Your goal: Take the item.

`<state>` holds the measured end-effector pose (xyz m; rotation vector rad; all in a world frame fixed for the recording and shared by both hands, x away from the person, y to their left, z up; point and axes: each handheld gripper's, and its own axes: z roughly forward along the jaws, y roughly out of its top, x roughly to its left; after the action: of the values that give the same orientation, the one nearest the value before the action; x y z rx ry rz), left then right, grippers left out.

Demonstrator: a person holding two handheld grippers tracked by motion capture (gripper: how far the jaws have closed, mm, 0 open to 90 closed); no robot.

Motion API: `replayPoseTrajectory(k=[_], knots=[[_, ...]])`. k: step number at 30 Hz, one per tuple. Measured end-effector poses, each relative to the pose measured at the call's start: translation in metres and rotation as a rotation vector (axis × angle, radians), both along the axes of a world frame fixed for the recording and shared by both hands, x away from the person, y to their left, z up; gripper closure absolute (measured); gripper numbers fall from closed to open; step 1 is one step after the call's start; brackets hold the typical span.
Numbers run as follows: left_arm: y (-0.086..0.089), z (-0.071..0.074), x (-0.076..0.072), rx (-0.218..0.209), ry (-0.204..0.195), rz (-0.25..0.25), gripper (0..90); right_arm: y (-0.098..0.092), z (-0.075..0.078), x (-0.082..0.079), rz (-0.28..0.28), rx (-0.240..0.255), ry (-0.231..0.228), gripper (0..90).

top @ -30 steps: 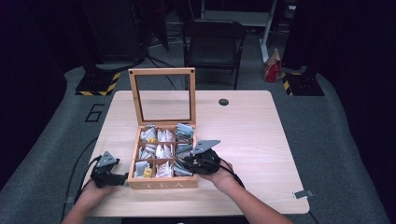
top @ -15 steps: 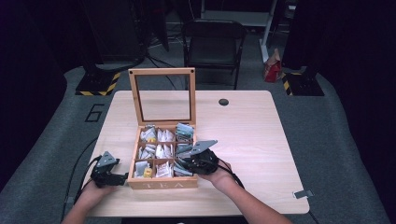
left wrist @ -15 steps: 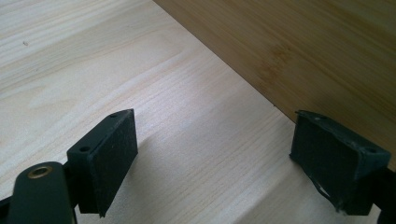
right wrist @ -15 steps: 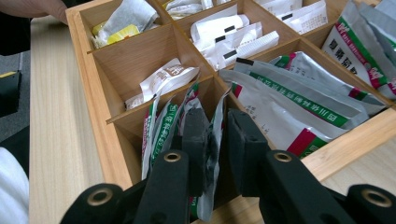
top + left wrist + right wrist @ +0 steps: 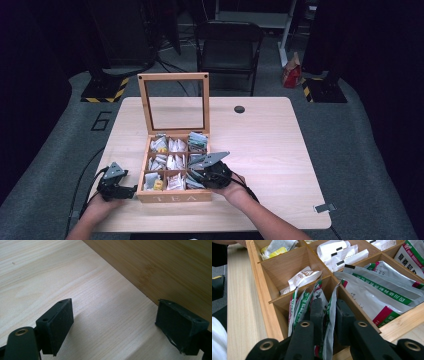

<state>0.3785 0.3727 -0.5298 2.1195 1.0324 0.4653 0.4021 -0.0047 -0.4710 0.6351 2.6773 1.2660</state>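
A wooden tea box (image 5: 172,197) stands open on the table, its framed lid (image 5: 173,77) upright at the back. Its compartments hold several tea sachets. My right gripper (image 5: 196,177) reaches into the front right compartment. In the right gripper view its jaws (image 5: 329,312) are shut on a silver sachet with a green and red stripe (image 5: 331,305), with similar sachets (image 5: 299,307) packed beside it. My left gripper (image 5: 129,190) rests on the table just left of the box. It stands open (image 5: 115,325) with nothing between its jaws, next to the box's side wall (image 5: 162,267).
The light wooden table (image 5: 265,145) has bare room to the right of the box and behind it. A small black disc (image 5: 239,109) lies near the far edge. A dark folding chair (image 5: 227,47) stands beyond the table.
My right gripper has edged slightly left and lower into the front right compartment. The left gripper has stayed put.
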Motion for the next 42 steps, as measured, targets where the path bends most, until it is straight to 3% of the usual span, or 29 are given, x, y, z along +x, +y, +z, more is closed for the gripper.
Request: replayPoseTrajectory(k=[14,42], knots=[[0.0002,0.0001,0.0002,0.004,-0.004,-0.001,14.2,0.0016,-0.0006,0.001,0.006,-0.002,0.015,87.4],[0.0002,0.0001,0.0002,0.003,-0.004,-0.001,14.2,-0.0015,0.008,-0.0013,0.017,0.011,0.005,90.0]])
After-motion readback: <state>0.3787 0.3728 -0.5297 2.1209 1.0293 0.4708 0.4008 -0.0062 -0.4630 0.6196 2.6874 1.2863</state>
